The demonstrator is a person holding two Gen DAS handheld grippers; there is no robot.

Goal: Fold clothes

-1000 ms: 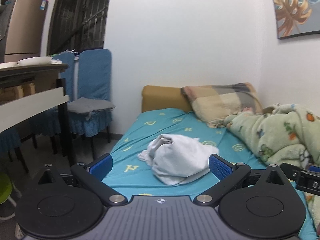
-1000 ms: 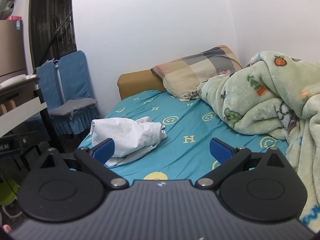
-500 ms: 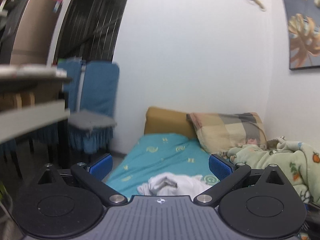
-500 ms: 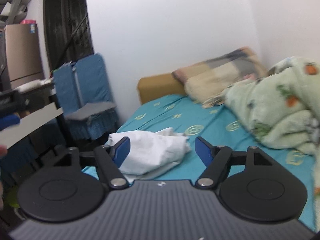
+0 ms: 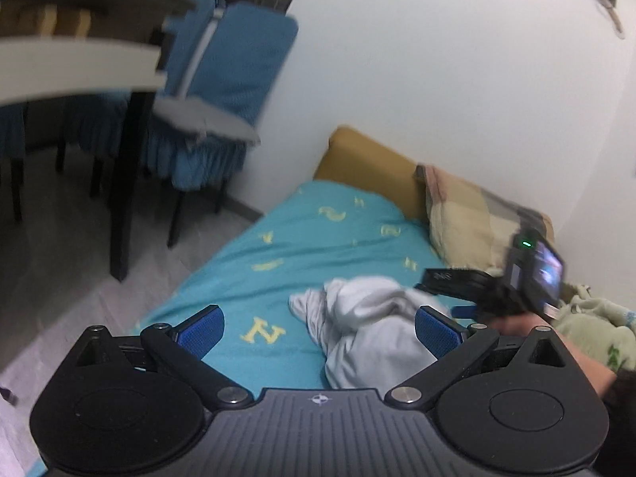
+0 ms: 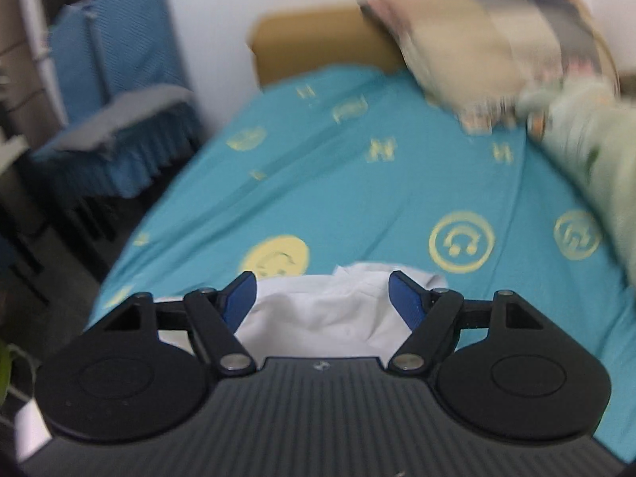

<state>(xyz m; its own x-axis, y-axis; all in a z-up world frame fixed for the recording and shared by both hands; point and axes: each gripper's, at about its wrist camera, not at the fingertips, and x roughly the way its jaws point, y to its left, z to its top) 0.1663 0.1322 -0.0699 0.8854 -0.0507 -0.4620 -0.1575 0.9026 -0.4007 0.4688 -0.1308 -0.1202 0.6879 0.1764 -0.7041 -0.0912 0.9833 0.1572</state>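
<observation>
A crumpled white garment (image 5: 365,326) lies in a heap on the teal bedsheet (image 5: 310,246). My left gripper (image 5: 318,328) is open above the near edge of the bed, with the garment's left part between its blue pads. My right gripper (image 6: 322,294) is open and low over the same garment (image 6: 326,314), its blue pads on either side of the top folds. The right gripper's body (image 5: 512,278) shows in the left wrist view at the garment's right side. Neither gripper holds cloth.
A plaid pillow (image 5: 469,214) and a mustard cushion (image 5: 369,167) lie at the head of the bed. A green fleece blanket (image 6: 596,135) is bunched on the right. Blue-covered chairs (image 5: 222,91) and a dark-legged table (image 5: 119,183) stand left of the bed.
Both grippers tilted downward and moved in toward the garment. The right gripper came close over it and its jaws narrowed somewhat. The left gripper stayed wide open.
</observation>
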